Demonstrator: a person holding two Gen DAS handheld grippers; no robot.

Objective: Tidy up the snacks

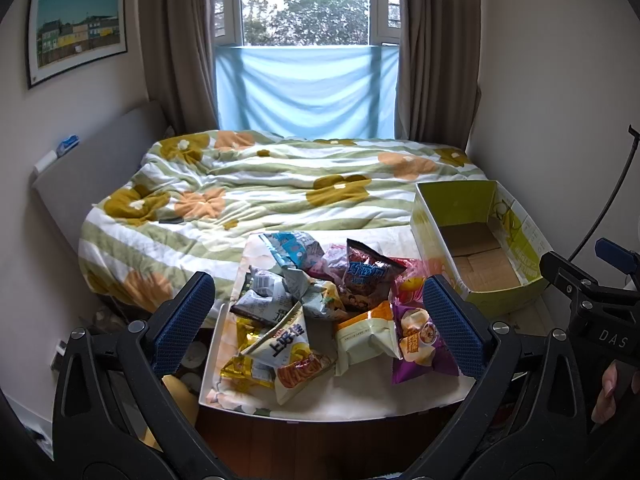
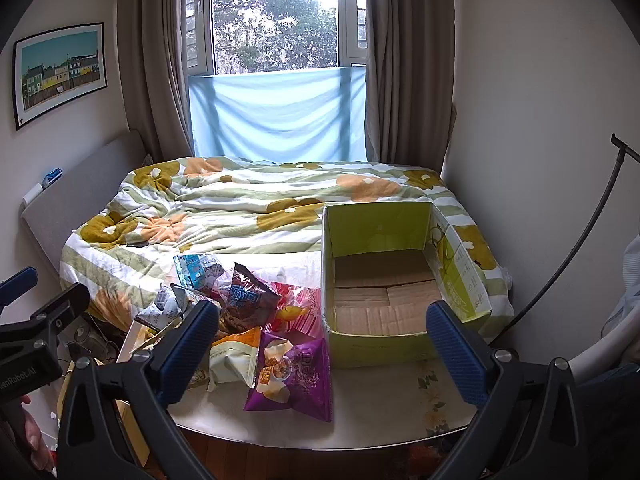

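Left wrist: snack pile [image 1: 320,312] framed between spread jaws (untouched); right jaws spread, box [image 2: 380,276] ahead.

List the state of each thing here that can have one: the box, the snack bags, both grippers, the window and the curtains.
Cardboard box: open on top, empty inside.
Snack bags: heaped loosely beside the box, none in it.
Purple bag: lying flat, sealed.
Left gripper: open, holding nothing.
Right gripper: open, holding nothing.
Window: lower part covered by blue cloth.
Curtains: drawn aside.
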